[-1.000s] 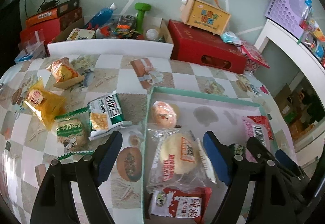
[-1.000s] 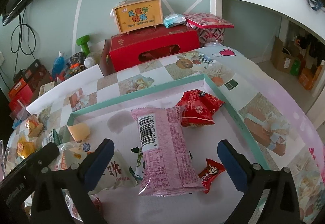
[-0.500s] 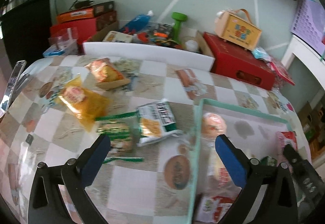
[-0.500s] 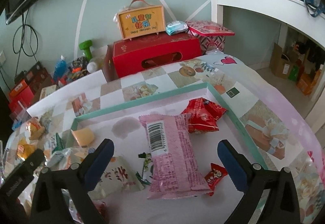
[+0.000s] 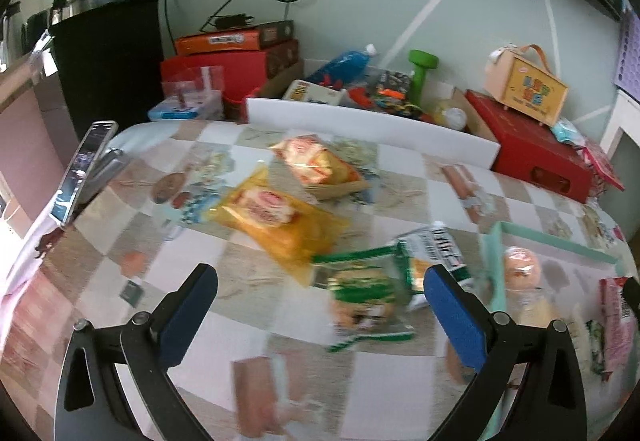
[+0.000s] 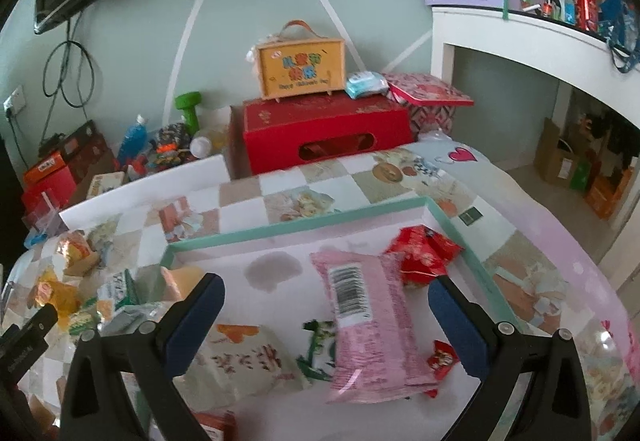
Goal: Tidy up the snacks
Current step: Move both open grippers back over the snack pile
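Note:
A shallow teal-rimmed tray (image 6: 304,231) on the patterned table holds a pink packet (image 6: 368,321), red packets (image 6: 424,253), a small red sweet (image 6: 442,359), a white packet (image 6: 244,357) and an orange bun (image 5: 520,267). Left of the tray (image 5: 490,269) lie loose snacks: a green bun packet (image 5: 360,301), a green-white packet (image 5: 436,253), a yellow packet (image 5: 276,217) and an orange packet (image 5: 316,161). My left gripper (image 5: 320,305) is open and empty above the table near the green packets. My right gripper (image 6: 324,325) is open and empty above the tray.
A phone on a stand (image 5: 84,169) sits at the table's left edge. Behind the table are a white board (image 5: 372,129), a red box (image 6: 328,133) with a yellow case (image 6: 302,67) on it, a green dumbbell (image 5: 422,75) and boxes. A white shelf (image 6: 520,29) stands at the right.
My left gripper has swung left, away from the tray, and now faces the loose snacks on the table. My right gripper has drawn back slightly over the tray. Both stay open.

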A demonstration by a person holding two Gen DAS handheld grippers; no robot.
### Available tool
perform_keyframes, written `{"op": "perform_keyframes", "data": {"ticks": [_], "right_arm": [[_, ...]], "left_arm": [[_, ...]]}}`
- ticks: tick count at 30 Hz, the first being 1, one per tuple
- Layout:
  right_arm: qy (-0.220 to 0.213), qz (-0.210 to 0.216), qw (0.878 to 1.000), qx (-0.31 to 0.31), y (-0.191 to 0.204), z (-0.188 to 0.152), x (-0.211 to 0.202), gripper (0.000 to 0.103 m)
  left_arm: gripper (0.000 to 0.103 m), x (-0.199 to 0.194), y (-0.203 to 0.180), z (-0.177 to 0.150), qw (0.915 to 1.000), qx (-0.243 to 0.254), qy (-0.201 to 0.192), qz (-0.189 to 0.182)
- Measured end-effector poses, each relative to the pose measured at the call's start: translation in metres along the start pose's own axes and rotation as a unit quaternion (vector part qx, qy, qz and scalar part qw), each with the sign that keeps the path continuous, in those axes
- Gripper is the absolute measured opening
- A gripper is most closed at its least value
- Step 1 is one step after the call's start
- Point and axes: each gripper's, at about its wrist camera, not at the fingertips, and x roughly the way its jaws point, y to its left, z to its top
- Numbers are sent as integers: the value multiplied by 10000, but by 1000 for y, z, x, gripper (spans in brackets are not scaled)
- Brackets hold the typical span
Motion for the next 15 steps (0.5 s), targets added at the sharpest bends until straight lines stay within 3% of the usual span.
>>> {"op": "perform_keyframes", "data": {"ticks": [6, 15], "right_arm": [[-49, 185, 9998, -74, 19, 0, -1, 103], [71, 603, 9964, -598, 68, -10, -2, 103]], "left_arm": [[103, -6, 27, 2, 9993, -219, -281, 127], [103, -4, 54, 4, 9988, -257, -178, 367]]}}
